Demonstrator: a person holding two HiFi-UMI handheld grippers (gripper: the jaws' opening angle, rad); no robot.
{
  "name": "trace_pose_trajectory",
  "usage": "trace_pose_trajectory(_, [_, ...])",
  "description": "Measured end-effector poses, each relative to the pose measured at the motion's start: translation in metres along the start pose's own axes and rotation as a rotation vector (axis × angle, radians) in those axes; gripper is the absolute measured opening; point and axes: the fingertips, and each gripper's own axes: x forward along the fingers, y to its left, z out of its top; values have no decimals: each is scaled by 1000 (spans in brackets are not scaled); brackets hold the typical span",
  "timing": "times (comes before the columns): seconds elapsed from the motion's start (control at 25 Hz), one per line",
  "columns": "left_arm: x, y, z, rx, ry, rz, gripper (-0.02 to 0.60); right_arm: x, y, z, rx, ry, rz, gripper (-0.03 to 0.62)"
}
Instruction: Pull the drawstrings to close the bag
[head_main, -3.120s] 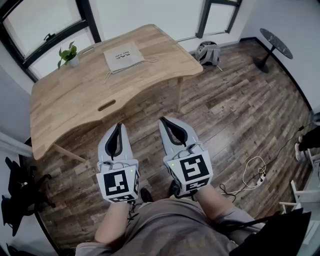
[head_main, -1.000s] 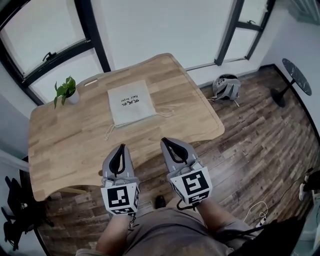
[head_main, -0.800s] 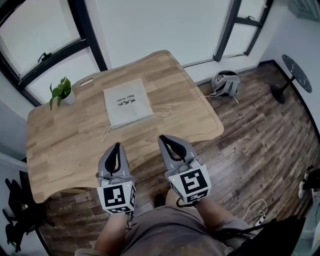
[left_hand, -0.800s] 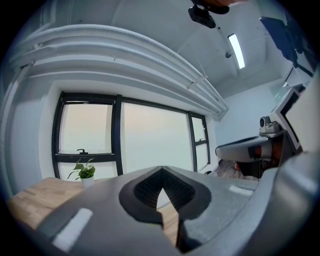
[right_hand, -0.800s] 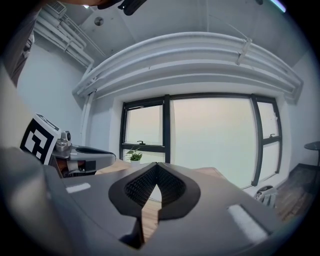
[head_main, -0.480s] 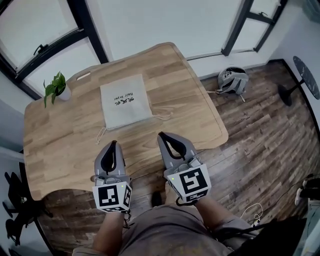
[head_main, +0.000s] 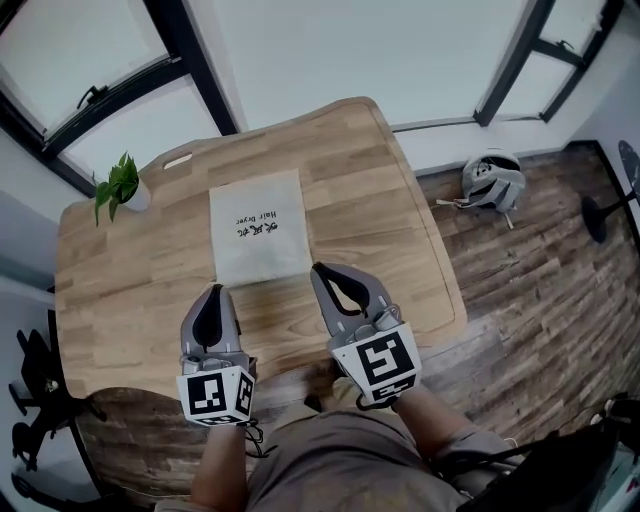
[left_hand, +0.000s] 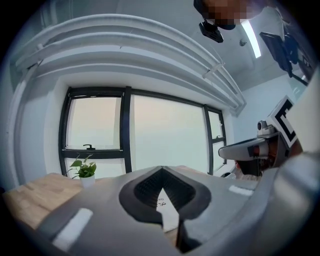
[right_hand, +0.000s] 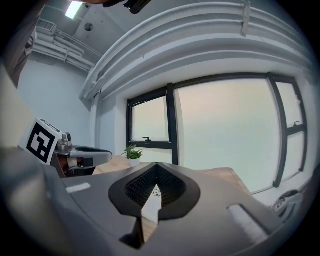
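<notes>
— Fingers, left to right?
— Left gripper: pressed together, pinching nothing. Right gripper: same, closed and empty. In the head view each tip lines up with a near corner of the bag. Contact not evident; they look held above the wood.
— Where is the bag?
— Flat on the table, mid-surface, printed side up. Potted plant sits well apart to its left, by the window.
— Handling?
— Thin pale cloth, looks light, limp and nearly flat. Not fragile. It probably slides on the wood if tugged from one side only. The drawstrings should leave the near hem, but the grippers overlap that edge and the cords aren't clear. My call: pinch one cord per side close to the hem, then pull outward, apart, so the mouth gathers.
— Surface and room?
— Smooth light wood, curved front edge. Black window frames behind. Dark plank floor at right, with a grey helmet-like thing on it.
</notes>
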Motion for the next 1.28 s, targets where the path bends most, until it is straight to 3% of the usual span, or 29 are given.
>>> trace_pose_trajectory(0.24, [14,23,21,26,-23,55,0,27,-9,21,-38,-13,50,29])
trace_pose_trajectory(0.44, [29,40,13,67,14,50,0,52,-24,14,-45,15,37,29])
trace_pose_trajectory(0.64, [44,60,-27,61,99,18,0,74,-34,-12,-48,74,17,31])
trace_pose_trajectory(1.0, [65,75,-107,18,253,-35,0,97,-32,-102,-17,226,44,34])
trace_pose_trajectory(1.2, [63,85,-159,16,329,-70,0,102,-23,-152,-48,311,133,84])
trace_pose_trajectory(1.28, [64,88,-178,22,362,-104,32,102,-24,-167,-51,334,145,99])
